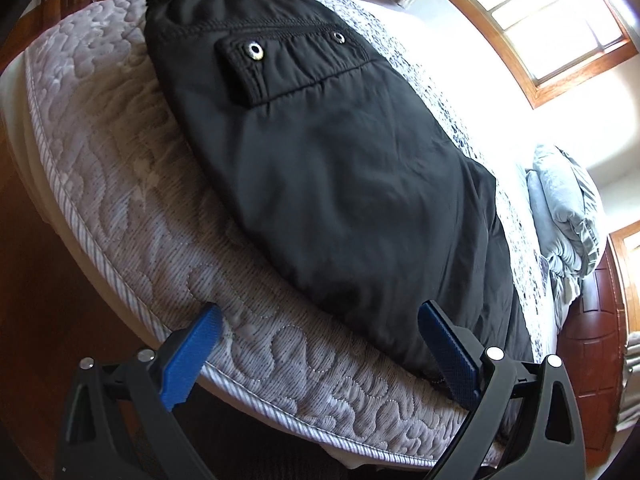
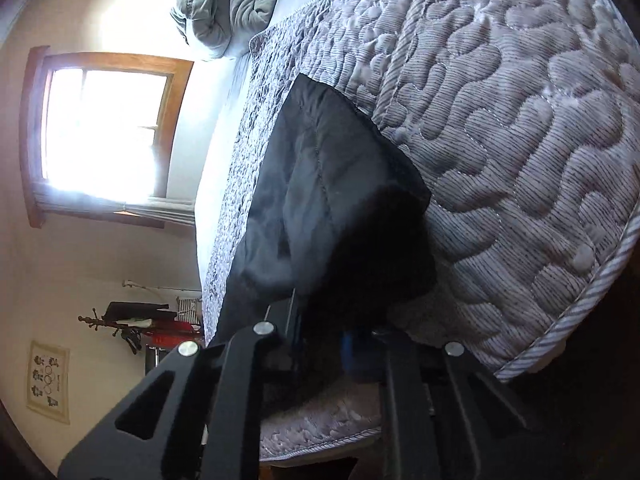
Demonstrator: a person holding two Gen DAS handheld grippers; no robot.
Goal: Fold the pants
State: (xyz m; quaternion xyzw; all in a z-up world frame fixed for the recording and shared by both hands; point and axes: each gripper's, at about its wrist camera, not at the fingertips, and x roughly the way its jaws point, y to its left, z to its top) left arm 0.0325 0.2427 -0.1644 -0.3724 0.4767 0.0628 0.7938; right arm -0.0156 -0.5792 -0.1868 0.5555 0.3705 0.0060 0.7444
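Black pants (image 1: 340,160) lie flat on the quilted grey mattress (image 1: 140,200), waistband at the far end, with a flap pocket and metal snaps facing up. My left gripper (image 1: 320,310) hovers open at the near hem. Its left blue pad sits over bare mattress and its right pad at the hem's corner, with nothing pinched. In the right wrist view the pants (image 2: 320,200) bunch up dark at my right gripper (image 2: 340,332), which is shut on a fold of the fabric near the mattress (image 2: 520,140) edge.
A folded grey blanket (image 1: 560,216) lies at the far end of the bed, before a wooden headboard (image 1: 596,320). Bright windows (image 2: 104,128) glare. A coat rack (image 2: 132,320) stands by the wall. Wooden floor (image 1: 48,300) runs along the bed's edge.
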